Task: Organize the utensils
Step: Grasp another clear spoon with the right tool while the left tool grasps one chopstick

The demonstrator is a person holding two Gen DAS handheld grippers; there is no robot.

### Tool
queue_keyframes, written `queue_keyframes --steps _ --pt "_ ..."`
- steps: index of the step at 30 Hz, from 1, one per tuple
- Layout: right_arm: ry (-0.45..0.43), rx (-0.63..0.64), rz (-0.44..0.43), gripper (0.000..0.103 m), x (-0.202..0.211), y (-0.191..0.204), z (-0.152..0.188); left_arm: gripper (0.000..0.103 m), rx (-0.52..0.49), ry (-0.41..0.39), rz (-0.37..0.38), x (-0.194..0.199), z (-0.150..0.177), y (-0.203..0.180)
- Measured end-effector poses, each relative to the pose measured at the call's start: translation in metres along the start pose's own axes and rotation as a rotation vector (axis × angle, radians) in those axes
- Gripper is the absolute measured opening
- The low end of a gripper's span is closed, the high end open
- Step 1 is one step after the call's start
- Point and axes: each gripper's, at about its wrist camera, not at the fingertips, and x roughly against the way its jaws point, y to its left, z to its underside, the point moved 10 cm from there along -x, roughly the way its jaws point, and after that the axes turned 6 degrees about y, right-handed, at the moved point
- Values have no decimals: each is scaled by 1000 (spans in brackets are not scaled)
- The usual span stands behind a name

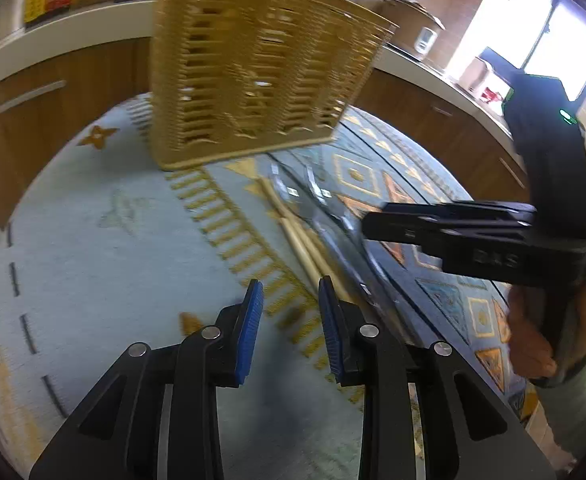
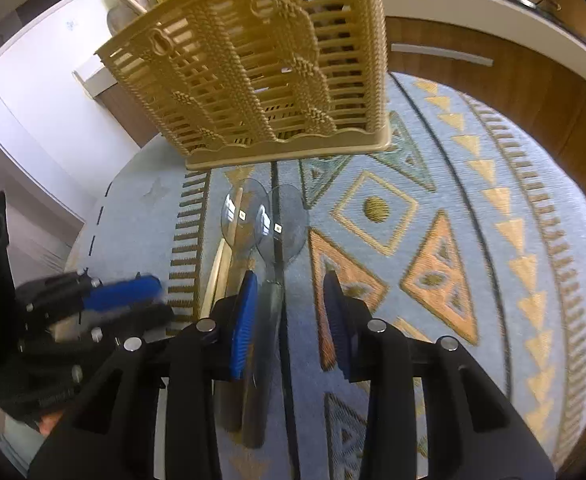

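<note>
Two wooden chopsticks (image 1: 305, 248) lie beside clear spoons (image 1: 333, 216) on the patterned table (image 1: 105, 240), before the slatted basket (image 1: 253, 76); the left claw (image 1: 291, 332) hangs spread and empty above them.

Right view: right claw (image 2: 291, 320) spread (nothing pinched) astride one spoon handle (image 2: 271, 320).

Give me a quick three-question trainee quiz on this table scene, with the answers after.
1. True or false: the tan slotted basket stands on the patterned cloth.
2. How many clear spoons lie below the basket?
3. The right tongs are: A) shut on a spoon, B) open over the spoon handles, C) inside the basket.

Key: 1 true; 2 two; 3 B.
</note>
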Motion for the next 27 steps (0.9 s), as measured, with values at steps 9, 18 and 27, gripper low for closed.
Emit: queue_keyframes --steps 9,18,27 --pt "-43 138 156 24 -18 19 -3 30 -63 23 -55 -11 8 -18" --pt "-104 137 198 16 -8 -2 15 31 -125 57 -201 -19 9 -28" --pt "-143 113 154 16 -2 -12 25 32 -68 139 -296 -37 -6 -30"
